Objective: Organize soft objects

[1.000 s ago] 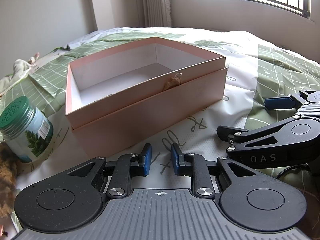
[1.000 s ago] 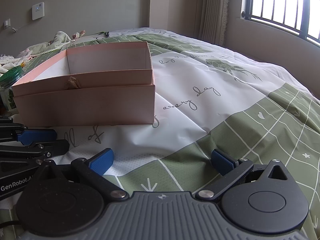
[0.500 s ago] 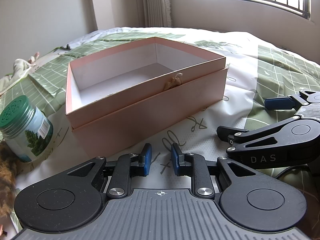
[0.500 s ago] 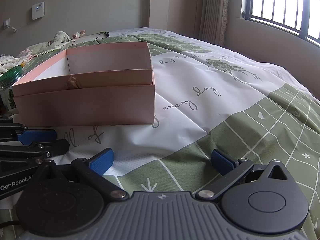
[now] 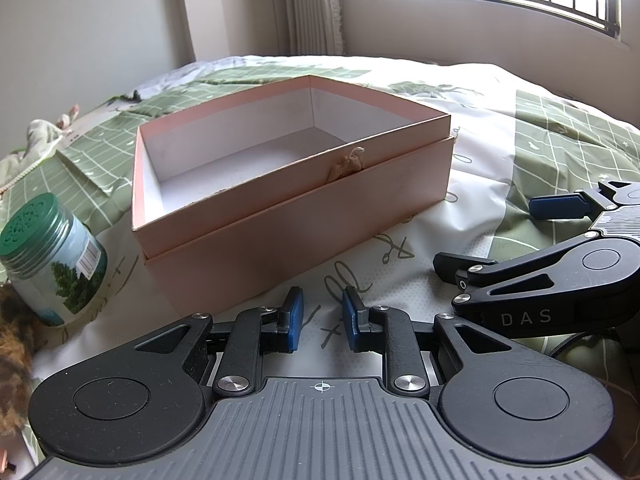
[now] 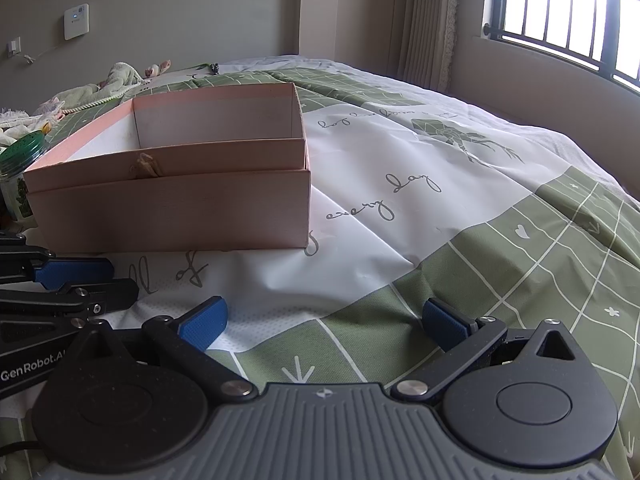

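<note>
A pink cardboard box point(image 5: 304, 216) point(image 6: 172, 204) stands open on the bed, its white inside bare, a small string knot on its near wall. My left gripper point(image 5: 322, 320) rests low on the bedspread just in front of the box, its blue pads a narrow gap apart with nothing between them. My right gripper point(image 6: 324, 320) lies to the right of it, jaws spread wide and holding nothing. A brown furry thing point(image 5: 14, 332) shows at the far left edge, mostly cut off. Pale soft toys or cloths point(image 6: 120, 76) lie in a heap beyond the box.
A glass jar point(image 5: 52, 256) with a green perforated lid stands left of the box. The bed carries a green-and-white checked cover point(image 6: 500, 240) with script lettering. A wall, a curtain and a barred window point(image 6: 560, 12) lie beyond the bed.
</note>
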Motion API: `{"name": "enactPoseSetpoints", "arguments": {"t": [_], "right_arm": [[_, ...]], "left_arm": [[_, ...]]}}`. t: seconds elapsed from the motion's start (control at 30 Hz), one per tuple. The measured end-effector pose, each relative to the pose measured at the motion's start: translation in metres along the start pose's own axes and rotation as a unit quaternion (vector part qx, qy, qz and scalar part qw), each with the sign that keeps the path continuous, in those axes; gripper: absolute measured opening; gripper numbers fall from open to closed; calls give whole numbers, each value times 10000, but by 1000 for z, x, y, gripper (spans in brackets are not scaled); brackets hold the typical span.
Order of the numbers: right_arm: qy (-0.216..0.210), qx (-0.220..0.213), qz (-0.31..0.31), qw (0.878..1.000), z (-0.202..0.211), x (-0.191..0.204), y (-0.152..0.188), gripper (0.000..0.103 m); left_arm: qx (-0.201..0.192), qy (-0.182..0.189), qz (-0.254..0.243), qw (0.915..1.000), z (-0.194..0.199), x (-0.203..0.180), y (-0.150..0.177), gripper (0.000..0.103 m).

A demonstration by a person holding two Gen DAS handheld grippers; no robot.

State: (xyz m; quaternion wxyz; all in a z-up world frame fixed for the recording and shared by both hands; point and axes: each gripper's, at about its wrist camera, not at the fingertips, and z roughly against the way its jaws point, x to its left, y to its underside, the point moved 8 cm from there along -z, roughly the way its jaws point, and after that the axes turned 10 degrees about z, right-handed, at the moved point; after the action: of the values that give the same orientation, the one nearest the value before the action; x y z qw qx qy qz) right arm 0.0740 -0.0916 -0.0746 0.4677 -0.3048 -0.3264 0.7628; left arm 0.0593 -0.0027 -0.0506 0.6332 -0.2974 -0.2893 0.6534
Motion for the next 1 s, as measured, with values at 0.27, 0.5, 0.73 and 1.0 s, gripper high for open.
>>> {"name": "enactPoseSetpoints", "arguments": {"t": [0.27,0.5,0.73,1.0], "right_arm": [[-83,79,492,9987,0,4,-8,103],[-545,1001,76,9935,-9,-6,-15,103],[-281,2141,-338,9758,-24,-3,-24,103],[233,2710,-7,9623,-6,1,-28,100]], "left_arm": [[126,473,316,9983,18,16,-2,25],[632,888,1199,9868,118,96,6,25],[314,133,2088,9774,235,263,6,25],[680,-1390,1067,9822,295,397,51,26]]}}
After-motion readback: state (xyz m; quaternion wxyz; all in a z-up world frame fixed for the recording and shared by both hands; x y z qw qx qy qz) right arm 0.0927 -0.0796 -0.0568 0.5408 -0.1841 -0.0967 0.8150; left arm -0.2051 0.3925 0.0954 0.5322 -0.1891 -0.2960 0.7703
